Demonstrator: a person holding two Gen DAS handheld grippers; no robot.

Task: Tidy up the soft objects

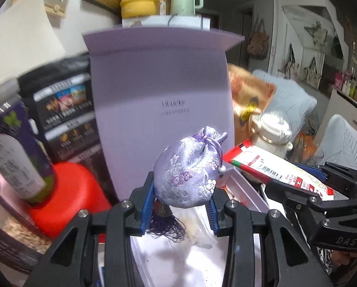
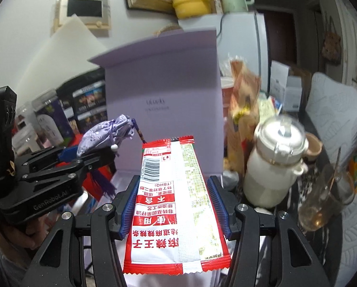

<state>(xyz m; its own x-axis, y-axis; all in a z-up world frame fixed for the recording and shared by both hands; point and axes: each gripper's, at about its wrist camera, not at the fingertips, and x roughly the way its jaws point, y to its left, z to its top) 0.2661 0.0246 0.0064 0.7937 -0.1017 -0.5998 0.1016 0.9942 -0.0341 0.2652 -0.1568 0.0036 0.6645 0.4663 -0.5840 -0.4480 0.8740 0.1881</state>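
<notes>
My left gripper [image 1: 181, 196] is shut on a lilac brocade pouch [image 1: 188, 169] with a dark purple tassel [image 1: 166, 227] hanging below. It holds the pouch above the open lilac box [image 1: 247, 189], in front of its raised lid [image 1: 159, 83]. My right gripper [image 2: 172, 205] is shut on a red and white snack packet [image 2: 171, 203], held flat over the same box [image 2: 121, 177]. The packet [image 1: 278, 172] and right gripper [image 1: 305, 191] show at the right of the left wrist view. The pouch [image 2: 101, 136] and left gripper [image 2: 82, 157] show at the left of the right wrist view.
A red container [image 1: 70, 191], a purple-labelled bottle [image 1: 18, 157] and dark snack boxes [image 1: 63, 105] stand left of the box. A white lidded bottle [image 2: 276, 167], an orange packet [image 2: 245, 100] and a glass [image 2: 326, 198] stand to its right. A clear plastic bag [image 1: 200, 229] lies inside the box.
</notes>
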